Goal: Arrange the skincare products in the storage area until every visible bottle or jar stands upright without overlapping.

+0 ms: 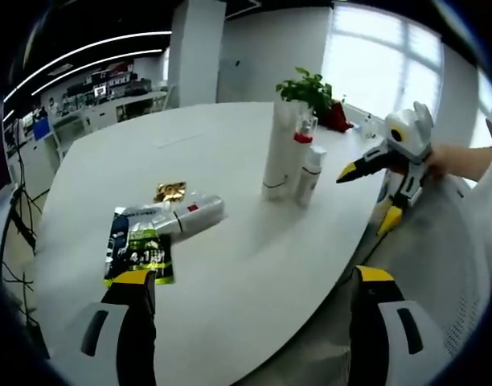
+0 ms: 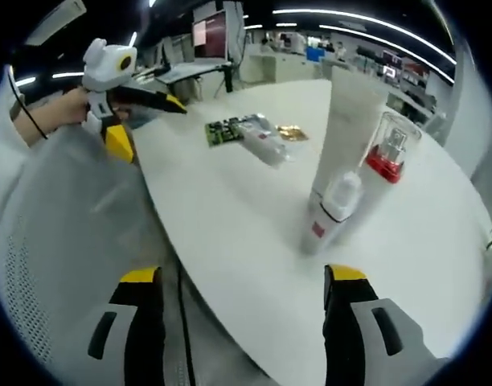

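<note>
Hovering both grippers off the white table's (image 1: 254, 265) edge, we're not yet holding anything. Left gripper (image 1: 254, 281) has jaws spread wide and empty; right gripper (image 2: 242, 281) likewise spread, nothing between. Three products are standing upright together mid-table: tall white tube (image 2: 346, 121), small white bottle (image 2: 330, 213), clear red-capped bottle (image 2: 388, 149). One white bottle (image 1: 194, 215) is lying on its side, overlapping the green sachets (image 1: 141, 249). Next move, we judge: left gripper reaching in, pinching that bottle, standing it clear.
</note>
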`<state>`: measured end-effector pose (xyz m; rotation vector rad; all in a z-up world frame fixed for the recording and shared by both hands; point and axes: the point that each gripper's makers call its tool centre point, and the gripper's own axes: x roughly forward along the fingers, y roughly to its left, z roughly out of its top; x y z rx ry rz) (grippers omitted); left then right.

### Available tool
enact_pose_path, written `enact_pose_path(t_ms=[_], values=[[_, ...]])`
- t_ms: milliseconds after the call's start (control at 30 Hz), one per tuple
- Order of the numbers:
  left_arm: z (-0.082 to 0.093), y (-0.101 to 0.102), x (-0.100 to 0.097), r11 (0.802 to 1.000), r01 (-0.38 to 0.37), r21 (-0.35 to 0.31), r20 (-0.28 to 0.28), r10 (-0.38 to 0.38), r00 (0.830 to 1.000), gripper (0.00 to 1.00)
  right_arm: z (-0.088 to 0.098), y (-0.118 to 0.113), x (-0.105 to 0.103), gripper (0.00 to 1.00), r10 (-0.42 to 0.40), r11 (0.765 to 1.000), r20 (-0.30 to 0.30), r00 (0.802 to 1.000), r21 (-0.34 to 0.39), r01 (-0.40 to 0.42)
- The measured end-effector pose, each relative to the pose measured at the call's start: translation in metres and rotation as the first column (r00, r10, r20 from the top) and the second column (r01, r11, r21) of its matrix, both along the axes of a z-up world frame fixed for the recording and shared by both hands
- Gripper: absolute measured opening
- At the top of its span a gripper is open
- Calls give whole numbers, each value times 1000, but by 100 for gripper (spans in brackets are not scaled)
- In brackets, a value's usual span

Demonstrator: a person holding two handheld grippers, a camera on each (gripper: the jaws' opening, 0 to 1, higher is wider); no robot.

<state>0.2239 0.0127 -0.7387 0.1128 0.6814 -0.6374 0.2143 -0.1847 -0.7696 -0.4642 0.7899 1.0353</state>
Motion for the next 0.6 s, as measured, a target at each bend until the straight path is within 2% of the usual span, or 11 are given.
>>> enact_pose_path(t_ms=[267,600], values=[[2,2,1,1000,-13,2,7,13,1000,98,5,31,-6,79,96,995,-19,995,17,-96],[1,7,1,999,-33,3,4,33,999,98,19,88,26,76,203,979,47,978,-1,-203]])
